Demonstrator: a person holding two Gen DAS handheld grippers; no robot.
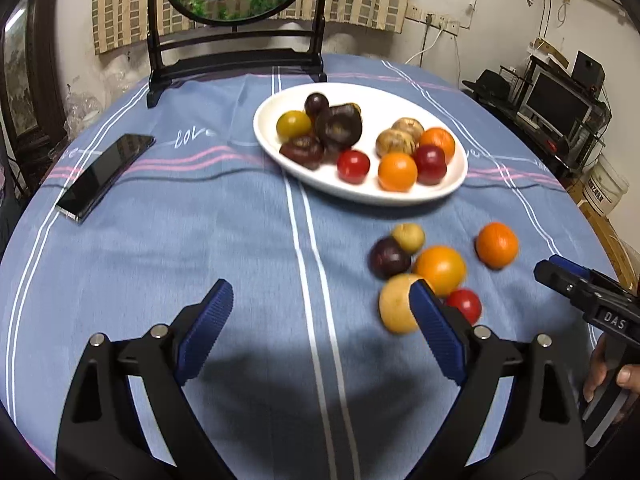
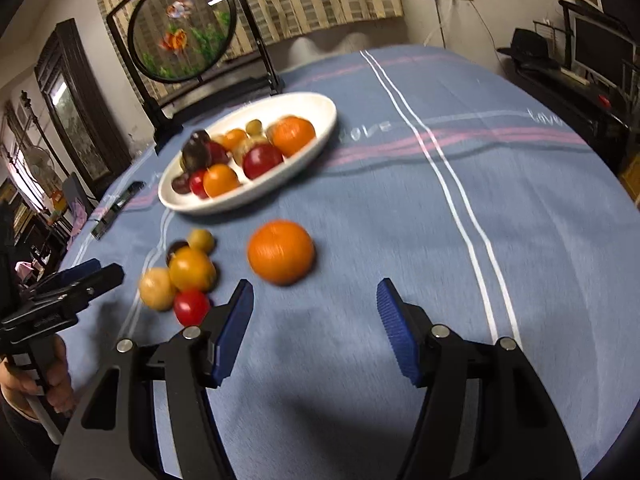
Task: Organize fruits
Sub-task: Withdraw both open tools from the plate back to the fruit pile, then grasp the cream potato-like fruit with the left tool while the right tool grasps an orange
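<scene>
A white oval plate (image 1: 448, 190) (image 2: 320, 136) holds several fruits. Loose on the blue cloth lie an orange (image 1: 497, 245) (image 2: 281, 251), a yellow-orange fruit (image 1: 440, 269) (image 2: 192, 269), a red tomato (image 1: 464, 305) (image 2: 191, 306), a pale yellow fruit (image 1: 394, 303) (image 2: 157, 288), a dark plum (image 1: 388, 258) (image 2: 176, 247) and a small olive fruit (image 1: 408, 237) (image 2: 201, 240). My left gripper (image 1: 322, 300) is open and empty, left of the loose cluster. My right gripper (image 2: 316, 300) is open and empty, just short of the orange.
A black phone (image 1: 106, 176) lies on the cloth at left. A round framed fish screen on a black stand (image 1: 236, 60) (image 2: 188, 28) stands behind the plate. The right gripper shows at the left view's right edge (image 1: 580, 288). Shelves and a monitor (image 1: 556, 104) stand beyond the table.
</scene>
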